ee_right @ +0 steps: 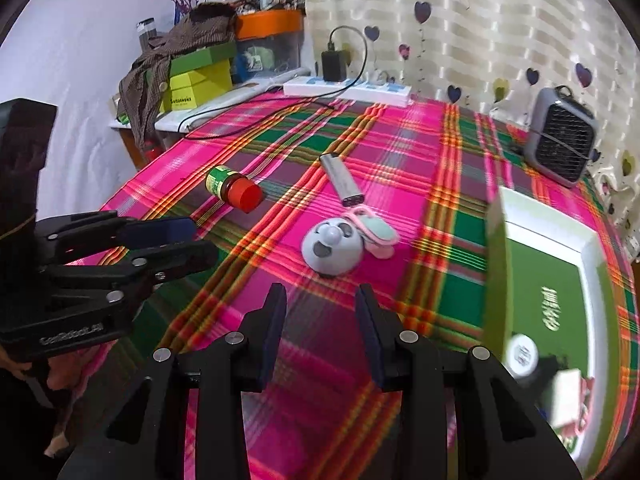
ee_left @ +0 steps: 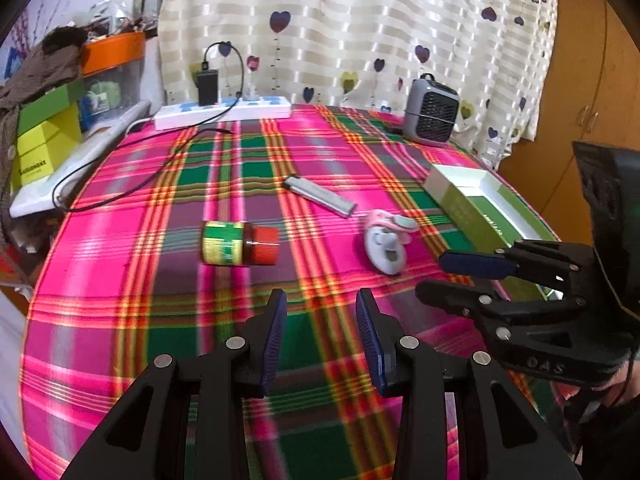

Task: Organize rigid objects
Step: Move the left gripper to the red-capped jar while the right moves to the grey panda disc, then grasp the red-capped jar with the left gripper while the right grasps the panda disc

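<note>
Landmark: we take the green box (ee_right: 560, 280), open-topped with a white rim, at the right side of the plaid cloth (ee_left: 160, 320), as reference for every place below.

Box contents: in the right wrist view we see a white round lid-like item (ee_right: 520, 354) and a pale, blurred packet (ee_right: 568, 396) at the near end of the box; we cannot identify either. We judge these as already sorted.

Jar: the red-capped jar (ee_left: 239, 244) lies on its side on the cloth, well apart from the box, farthest of the loose items.

Silver stick: the flat silver stick (ee_left: 320, 196) lies between jar and box, beyond the mouse toy.

Mouse toy: the grey mouse-shaped toy (ee_right: 332, 248) with pink and mint ears lies nearest the box, not touching it.

Left gripper: the left gripper (ee_left: 320, 320) has its jaws parted with nothing between them; it hangs over bare cloth, on the jar's side of the box.

Right gripper: the right gripper (ee_right: 320, 320) stands wide and empty, just short of the mouse toy, beside the box.

Progress: we judge the task partly done; three items remain outside the box.

Not part of the job, we think: fan (ee_left: 432, 114), power strip (ee_left: 224, 110).
</note>
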